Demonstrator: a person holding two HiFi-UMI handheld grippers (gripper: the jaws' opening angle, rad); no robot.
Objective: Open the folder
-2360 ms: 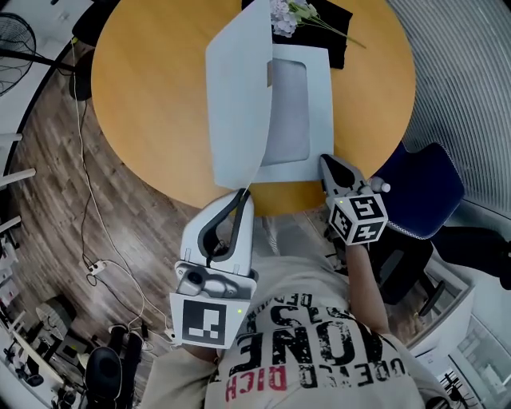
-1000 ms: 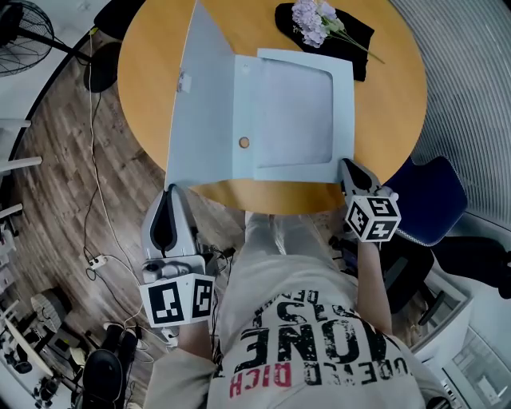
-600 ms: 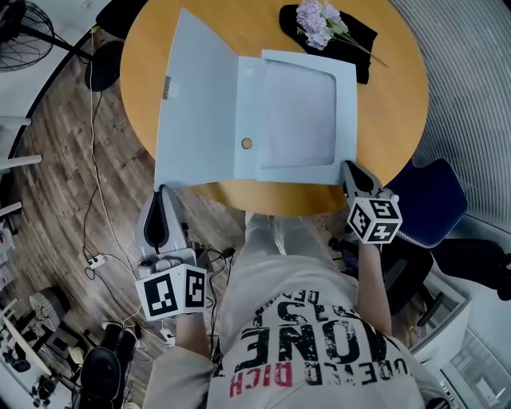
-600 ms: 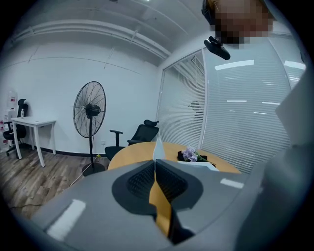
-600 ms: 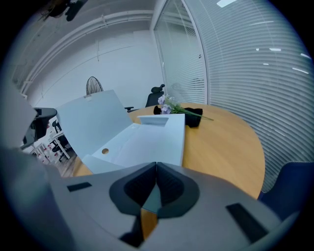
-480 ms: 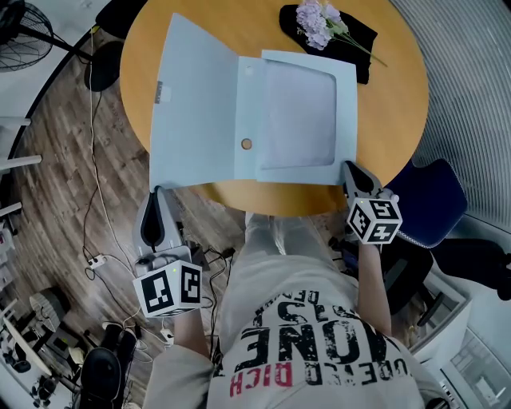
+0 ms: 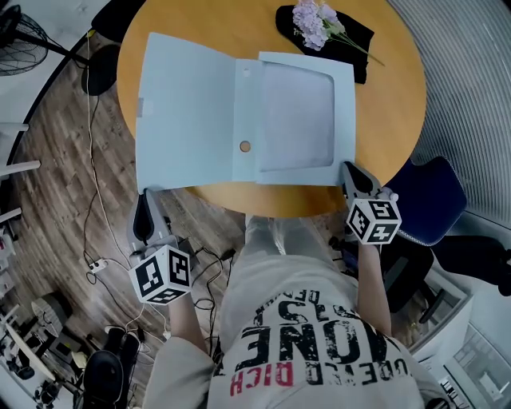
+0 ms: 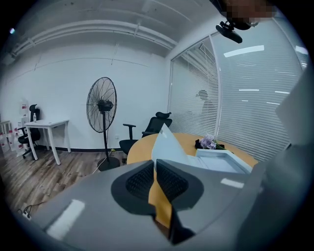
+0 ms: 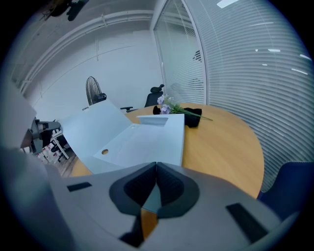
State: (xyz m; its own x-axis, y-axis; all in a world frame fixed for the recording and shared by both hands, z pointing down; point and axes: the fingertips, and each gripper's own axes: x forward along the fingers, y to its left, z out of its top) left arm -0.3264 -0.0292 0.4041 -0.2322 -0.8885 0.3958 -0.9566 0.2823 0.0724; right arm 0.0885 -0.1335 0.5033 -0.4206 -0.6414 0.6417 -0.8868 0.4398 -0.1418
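Note:
A pale blue folder lies on the round wooden table. Its cover is swung out to the left, almost flat, and overhangs the table's left edge. My left gripper sits at the cover's near left corner. In the left gripper view its jaws are opening, a thin gap shows between the pads, and the cover's edge rises from their tips. My right gripper is shut on the near right corner of the folder's base. That corner runs in between the jaws.
Purple flowers lie on a black cloth at the table's far side. A blue chair stands to the right of the table. A floor fan and cables are on the wooden floor at left.
The cover has swung from nearly upright down to the left, almost flat. My left gripper went left and down with it. The right gripper kept still.

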